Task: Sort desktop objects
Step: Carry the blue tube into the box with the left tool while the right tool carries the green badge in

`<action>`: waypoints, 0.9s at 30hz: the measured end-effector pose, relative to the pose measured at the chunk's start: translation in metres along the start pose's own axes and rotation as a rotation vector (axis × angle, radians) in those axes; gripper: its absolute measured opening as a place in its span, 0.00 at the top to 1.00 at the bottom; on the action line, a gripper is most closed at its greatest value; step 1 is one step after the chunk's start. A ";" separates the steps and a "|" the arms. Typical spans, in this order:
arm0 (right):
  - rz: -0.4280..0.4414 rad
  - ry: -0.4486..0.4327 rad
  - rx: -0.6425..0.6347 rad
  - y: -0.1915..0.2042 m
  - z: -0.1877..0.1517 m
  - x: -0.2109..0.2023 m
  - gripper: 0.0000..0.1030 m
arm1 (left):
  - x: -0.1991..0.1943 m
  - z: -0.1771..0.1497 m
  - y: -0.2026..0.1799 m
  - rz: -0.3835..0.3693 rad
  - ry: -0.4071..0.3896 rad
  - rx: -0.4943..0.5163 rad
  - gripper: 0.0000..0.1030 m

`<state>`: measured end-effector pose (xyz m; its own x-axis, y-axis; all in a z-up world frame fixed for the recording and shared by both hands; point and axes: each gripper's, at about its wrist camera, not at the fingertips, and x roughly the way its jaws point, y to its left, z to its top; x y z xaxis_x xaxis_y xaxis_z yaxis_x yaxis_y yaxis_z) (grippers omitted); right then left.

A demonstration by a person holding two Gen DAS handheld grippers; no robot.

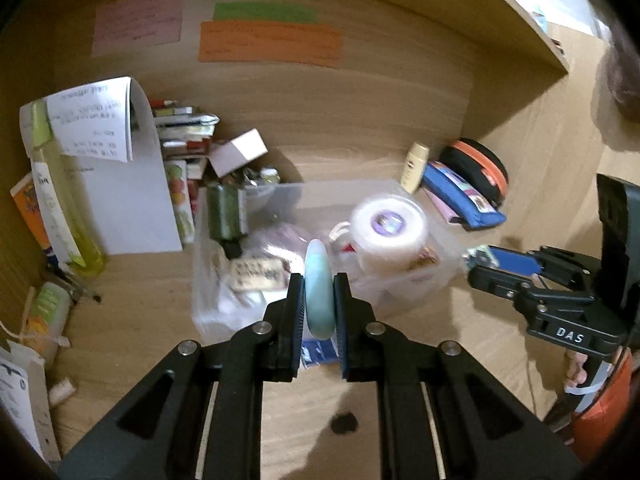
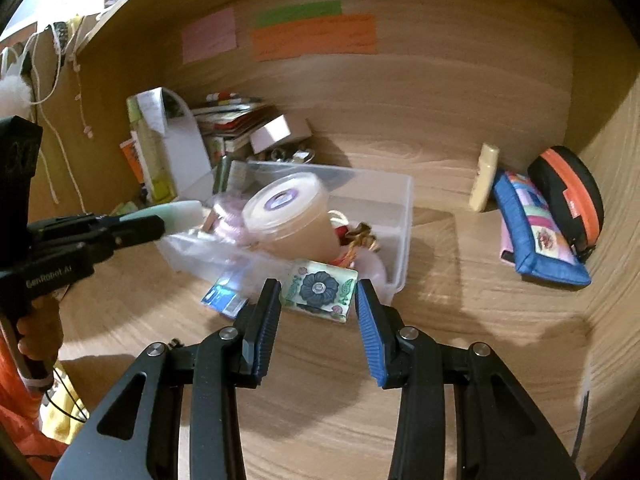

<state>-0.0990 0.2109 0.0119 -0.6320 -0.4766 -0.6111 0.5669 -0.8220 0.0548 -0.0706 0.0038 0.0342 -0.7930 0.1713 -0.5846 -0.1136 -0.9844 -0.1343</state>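
Left tool clamps a pale green oval object edgewise, held over the near left part of the clear plastic bin, apparently for dropping in. Right tool, jaws spread and empty, flanks the flower-printed tile on the table against the bin's near wall, seemingly positioned for pickup.

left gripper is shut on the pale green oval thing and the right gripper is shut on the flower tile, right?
Not quite. The left gripper is shut on the pale green oval thing, but the right wrist view shows the right gripper open, around the flower tile, not shut.
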 end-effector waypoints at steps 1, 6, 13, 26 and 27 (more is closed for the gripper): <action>-0.003 -0.001 0.002 -0.002 0.002 0.002 0.66 | 0.002 0.002 0.002 0.008 -0.001 -0.004 0.87; -0.014 0.007 0.005 -0.013 0.010 0.016 0.66 | 0.020 0.018 0.012 0.052 0.001 -0.014 0.87; -0.018 0.041 -0.004 -0.023 0.021 0.042 0.66 | 0.047 0.033 0.014 0.064 0.016 -0.005 0.87; -0.046 0.067 -0.060 -0.020 0.030 0.077 0.66 | 0.090 0.033 0.018 0.047 0.091 -0.021 0.87; -0.043 0.068 -0.059 -0.021 0.030 0.078 0.66 | 0.091 0.033 0.018 0.046 0.092 -0.024 0.87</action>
<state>-0.1762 0.1810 -0.0131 -0.6202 -0.4169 -0.6644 0.5713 -0.8205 -0.0184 -0.1645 -0.0001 0.0055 -0.7385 0.1300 -0.6616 -0.0634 -0.9903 -0.1239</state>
